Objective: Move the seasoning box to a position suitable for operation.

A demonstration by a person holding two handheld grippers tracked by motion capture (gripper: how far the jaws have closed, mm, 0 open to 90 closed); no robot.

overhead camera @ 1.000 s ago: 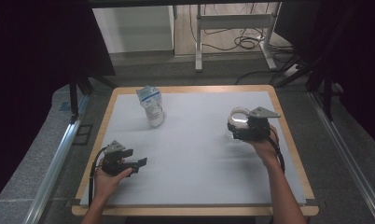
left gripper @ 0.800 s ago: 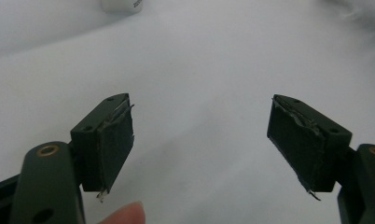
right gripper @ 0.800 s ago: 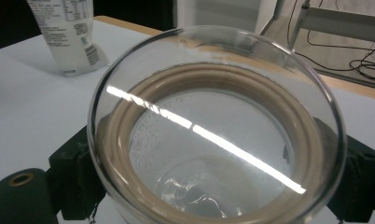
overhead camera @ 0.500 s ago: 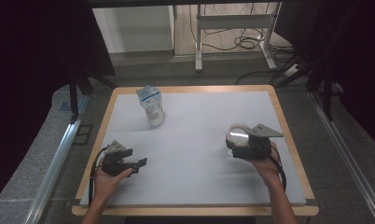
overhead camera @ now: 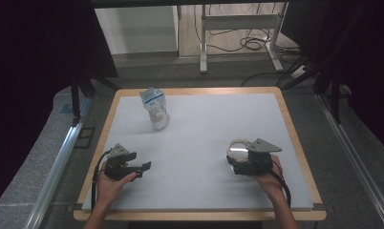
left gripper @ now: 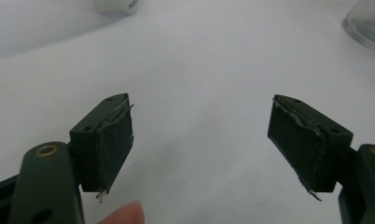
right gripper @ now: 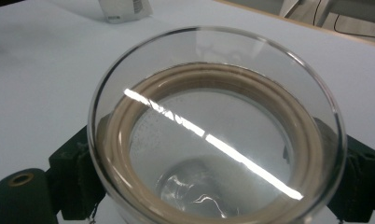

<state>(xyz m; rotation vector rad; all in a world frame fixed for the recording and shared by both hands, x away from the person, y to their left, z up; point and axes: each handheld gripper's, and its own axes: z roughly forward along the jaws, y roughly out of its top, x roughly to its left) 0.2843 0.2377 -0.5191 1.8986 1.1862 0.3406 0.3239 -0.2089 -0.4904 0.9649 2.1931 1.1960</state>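
Right gripper view: gripper (right gripper: pixel 213 186) seemingly clasping jar (right gripper: pixel 218 126).

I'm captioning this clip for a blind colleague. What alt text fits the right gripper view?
A round clear glass lid with a beige sealing ring is clamped between the right gripper's two black jaws above a white table. The base of a white packet stands at the far edge.

Bare white table (overhead camera: pixel 199 143) lies open between the hands. The only obstacles are the upright packet (overhead camera: pixel 154 109) at far left and the glass jar (overhead camera: pixel 239 151) near right.
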